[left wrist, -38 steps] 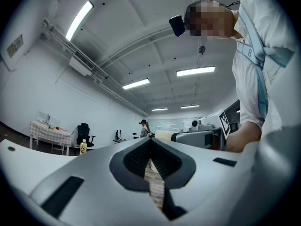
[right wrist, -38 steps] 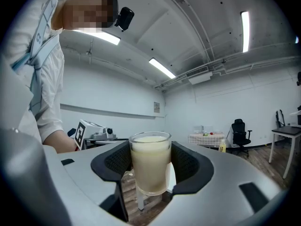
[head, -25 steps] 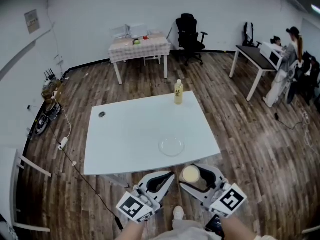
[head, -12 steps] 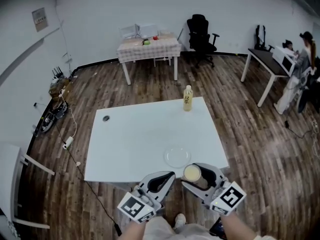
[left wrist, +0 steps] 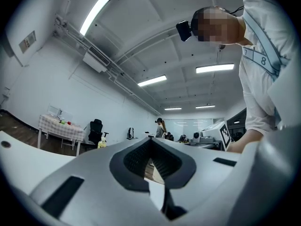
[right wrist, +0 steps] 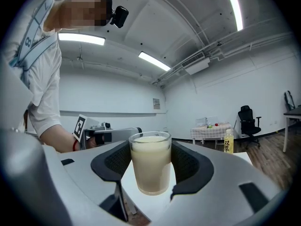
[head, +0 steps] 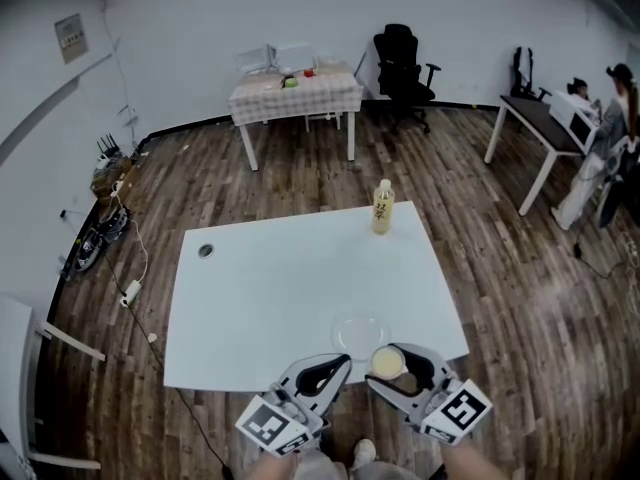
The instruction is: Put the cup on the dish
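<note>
A clear glass cup [head: 386,362] full of a milky, pale drink is upright between the jaws of my right gripper [head: 392,366], which is shut on it. In the right gripper view the cup [right wrist: 150,162] fills the middle, with the black pads [right wrist: 193,166] against its sides. The clear glass dish [head: 360,335] lies on the white table [head: 270,288] near its front edge, just beyond the cup. My left gripper [head: 322,372] hangs beside the right one at the table's front edge, shut on nothing [left wrist: 153,161].
A yellow drink bottle [head: 382,207] stands at the table's far right corner. A small round hole [head: 205,251] marks the far left of the tabletop. Behind are a checked-cloth table [head: 295,88], a black office chair [head: 402,58] and a person at a desk [head: 610,118].
Both grippers and the cup have come forward to the table's front edge; the cup now sits right by the dish's near rim. The left gripper stays shut.
</note>
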Demonstrator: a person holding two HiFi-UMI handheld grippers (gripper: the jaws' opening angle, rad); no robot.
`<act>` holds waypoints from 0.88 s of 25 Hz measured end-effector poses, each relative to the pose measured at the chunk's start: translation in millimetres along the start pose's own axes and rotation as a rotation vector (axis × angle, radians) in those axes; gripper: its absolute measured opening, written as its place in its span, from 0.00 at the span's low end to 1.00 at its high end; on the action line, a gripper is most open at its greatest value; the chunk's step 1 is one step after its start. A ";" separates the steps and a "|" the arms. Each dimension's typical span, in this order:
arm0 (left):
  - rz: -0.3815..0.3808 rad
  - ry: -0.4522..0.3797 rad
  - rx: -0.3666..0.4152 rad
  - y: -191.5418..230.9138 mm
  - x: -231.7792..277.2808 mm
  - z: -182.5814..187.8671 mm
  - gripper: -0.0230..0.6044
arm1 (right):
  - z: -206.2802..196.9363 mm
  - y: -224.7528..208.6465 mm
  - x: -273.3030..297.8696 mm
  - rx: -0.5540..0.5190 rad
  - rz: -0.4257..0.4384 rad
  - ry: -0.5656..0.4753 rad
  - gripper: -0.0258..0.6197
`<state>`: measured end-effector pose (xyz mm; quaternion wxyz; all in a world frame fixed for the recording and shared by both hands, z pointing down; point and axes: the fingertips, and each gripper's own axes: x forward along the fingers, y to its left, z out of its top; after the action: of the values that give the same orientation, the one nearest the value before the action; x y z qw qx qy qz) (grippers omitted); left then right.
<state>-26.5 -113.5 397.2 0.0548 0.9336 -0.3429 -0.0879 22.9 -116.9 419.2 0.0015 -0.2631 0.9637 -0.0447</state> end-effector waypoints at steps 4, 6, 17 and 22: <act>-0.003 0.014 -0.003 19.9 6.9 -11.4 0.04 | -11.2 -18.0 9.3 0.007 -0.029 0.007 0.47; -0.003 0.008 -0.008 27.9 11.1 -14.9 0.04 | -18.5 -25.2 14.3 0.010 -0.038 0.008 0.47; 0.045 0.012 -0.036 69.6 19.4 -38.6 0.04 | -83.0 -58.6 54.6 0.055 -0.054 0.106 0.47; 0.049 -0.013 -0.035 82.9 25.3 -40.6 0.04 | -107.8 -74.6 66.4 0.073 -0.081 0.118 0.47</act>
<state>-51.7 -191.1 447.2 0.0711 0.9232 -0.3645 -0.0984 0.7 -205.4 534.4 -0.0477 -0.2986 0.9484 -0.0951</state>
